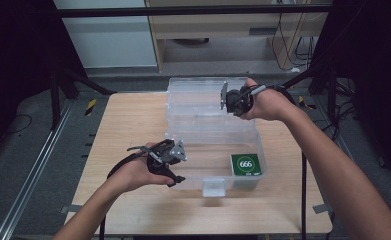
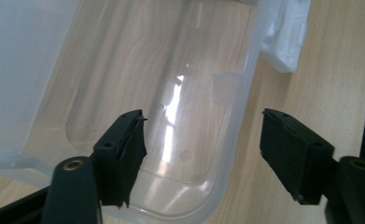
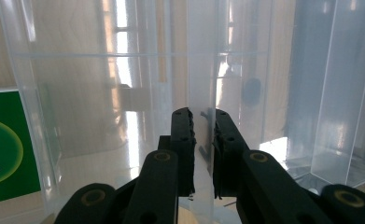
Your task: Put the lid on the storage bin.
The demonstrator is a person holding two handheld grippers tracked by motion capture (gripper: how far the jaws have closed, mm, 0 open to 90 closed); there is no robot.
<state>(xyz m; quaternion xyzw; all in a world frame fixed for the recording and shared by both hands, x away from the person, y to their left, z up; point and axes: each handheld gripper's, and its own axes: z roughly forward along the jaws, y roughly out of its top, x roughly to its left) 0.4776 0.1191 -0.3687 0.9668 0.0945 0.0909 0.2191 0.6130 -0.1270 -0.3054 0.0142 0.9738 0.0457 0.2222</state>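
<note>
One gripper [image 3: 202, 140] pinching lid edge [image 3: 201, 70]

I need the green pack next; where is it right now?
The square green pack with white 666 lies inside the clear plastic box on the table, in its near right corner in the high view.

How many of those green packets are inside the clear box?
1: a green packet marked 666 lies in the clear box's near right corner. The rest of the box looks empty through its plastic.

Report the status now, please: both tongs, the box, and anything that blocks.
Right tongs shut on the raised lid. Left tongs open, straddling the clear box's near wall. Green 666 pack inside; nothing blocking.
</note>
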